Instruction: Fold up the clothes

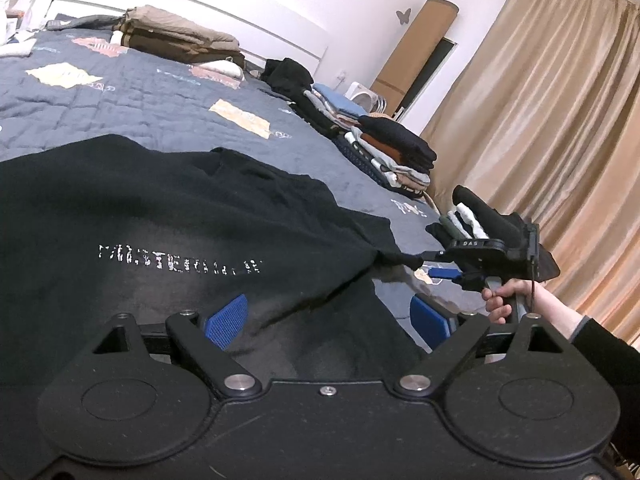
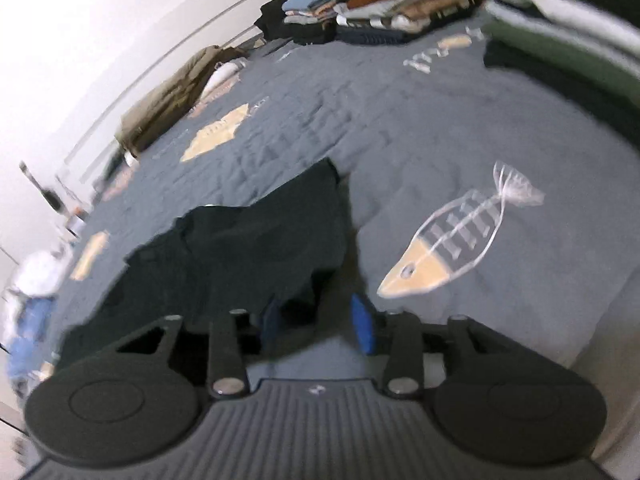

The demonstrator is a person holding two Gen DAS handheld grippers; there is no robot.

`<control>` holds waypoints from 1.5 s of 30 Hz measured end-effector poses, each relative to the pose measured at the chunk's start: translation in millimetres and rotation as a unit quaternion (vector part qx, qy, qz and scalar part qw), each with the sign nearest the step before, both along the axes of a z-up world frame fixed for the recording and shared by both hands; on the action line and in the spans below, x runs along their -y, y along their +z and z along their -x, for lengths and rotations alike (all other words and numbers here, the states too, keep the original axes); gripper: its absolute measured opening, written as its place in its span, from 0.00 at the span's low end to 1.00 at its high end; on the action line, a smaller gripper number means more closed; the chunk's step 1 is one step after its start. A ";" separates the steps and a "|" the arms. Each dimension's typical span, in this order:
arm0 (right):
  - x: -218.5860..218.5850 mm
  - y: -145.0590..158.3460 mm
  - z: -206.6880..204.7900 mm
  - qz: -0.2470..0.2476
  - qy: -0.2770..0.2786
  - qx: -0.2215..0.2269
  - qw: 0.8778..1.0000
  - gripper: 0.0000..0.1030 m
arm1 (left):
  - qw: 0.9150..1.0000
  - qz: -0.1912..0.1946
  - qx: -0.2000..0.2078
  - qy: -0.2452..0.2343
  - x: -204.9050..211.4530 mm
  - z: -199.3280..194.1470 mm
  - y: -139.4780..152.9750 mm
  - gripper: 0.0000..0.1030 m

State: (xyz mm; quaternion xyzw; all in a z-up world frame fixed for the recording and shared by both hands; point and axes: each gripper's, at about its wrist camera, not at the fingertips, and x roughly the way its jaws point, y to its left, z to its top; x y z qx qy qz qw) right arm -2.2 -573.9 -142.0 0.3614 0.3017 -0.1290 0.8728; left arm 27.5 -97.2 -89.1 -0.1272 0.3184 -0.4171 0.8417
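A black T-shirt with a line of white print lies spread on the dark blue quilt. My left gripper is open, its blue pads wide apart over the shirt's near part. My right gripper shows in the left wrist view at the shirt's right edge, with a pulled-up bit of black cloth at its fingertips. In the blurred right wrist view the right gripper has its blue pads apart, with the shirt between and ahead of them; whether it pinches the cloth is unclear.
Stacks of folded clothes line the bed's right edge, also seen in the right wrist view. A folded brown blanket lies at the headboard. Beige curtains hang at the right. A fish-skeleton patch marks the quilt.
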 end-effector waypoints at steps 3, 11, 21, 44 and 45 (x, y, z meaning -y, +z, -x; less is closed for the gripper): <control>-7.3 -11.7 -4.8 -0.073 -0.002 0.031 0.997 0.45 | 1.000 0.000 -0.001 -0.003 3.0 2.7 0.0 0.85; -30.5 -41.8 -48.1 -0.106 -0.064 0.047 0.991 0.49 | 0.999 0.019 -0.028 -0.009 6.9 1.3 -9.4 0.86; -30.6 -24.3 -35.0 -0.010 -0.063 0.002 0.998 0.04 | 0.999 0.001 -0.031 -0.010 10.8 3.8 -17.6 0.86; -149.5 51.6 120.0 0.154 0.196 -0.058 0.967 0.50 | 0.993 -0.088 0.026 0.070 -77.9 105.0 18.9 0.92; -153.2 48.5 124.9 0.156 0.206 -0.070 0.964 0.50 | 0.992 -0.095 0.026 0.078 -85.9 110.4 18.8 0.92</control>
